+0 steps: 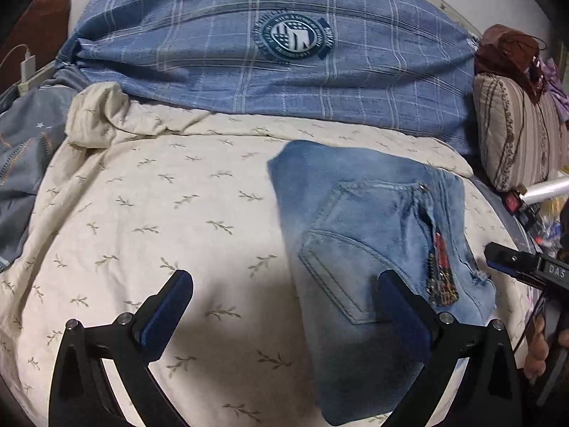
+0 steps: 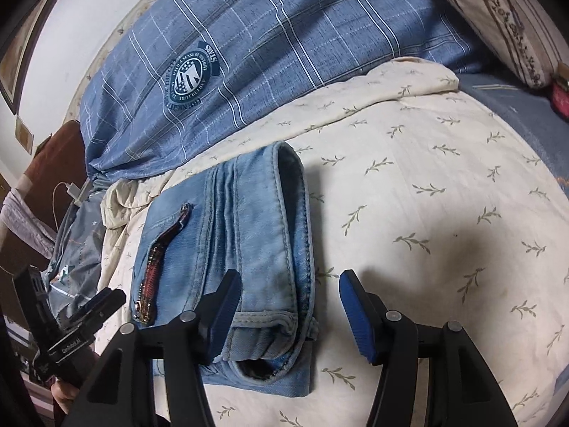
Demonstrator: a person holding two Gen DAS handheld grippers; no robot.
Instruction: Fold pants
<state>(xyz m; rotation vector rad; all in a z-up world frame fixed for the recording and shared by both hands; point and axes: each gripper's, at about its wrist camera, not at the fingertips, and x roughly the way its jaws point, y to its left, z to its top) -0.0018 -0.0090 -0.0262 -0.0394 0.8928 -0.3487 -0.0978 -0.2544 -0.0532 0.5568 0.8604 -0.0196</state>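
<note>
Folded jeans (image 1: 359, 235) lie flat on a bed, on a cream bedspread (image 1: 170, 213) printed with small leaf sprigs. The left claw (image 1: 281, 316) hovers with its fingers wide apart and nothing between them; its right-hand finger hangs over the near part of the denim, by a stitched back pocket, while its left-hand finger is over bare bedspread. The right claw (image 2: 288, 315) also stands with its fingers spread, clamped on nothing; the rolled hem of the jeans (image 2: 245, 256) lies beneath and just ahead of its left-hand finger, and its right-hand finger is over the bedspread.

Writing: beyond both claws, a blue checked pillow (image 1: 270, 57) carries a round dark-teal crest (image 1: 293, 37); its ring of lettering is too small to read. In the right wrist view a ribbon on the crest reads "SWISS", seen tilted. The other claw's body shows "DAS" at the right edge of the left wrist view, and "GenRobot.AI" at lower left of the right wrist view.

Surroundings: a beaded red strip (image 1: 441, 274) runs along the jeans. Far right of the left claw stands a striped cushion (image 1: 515, 131); far left, a white charger and cable (image 1: 26, 67).
</note>
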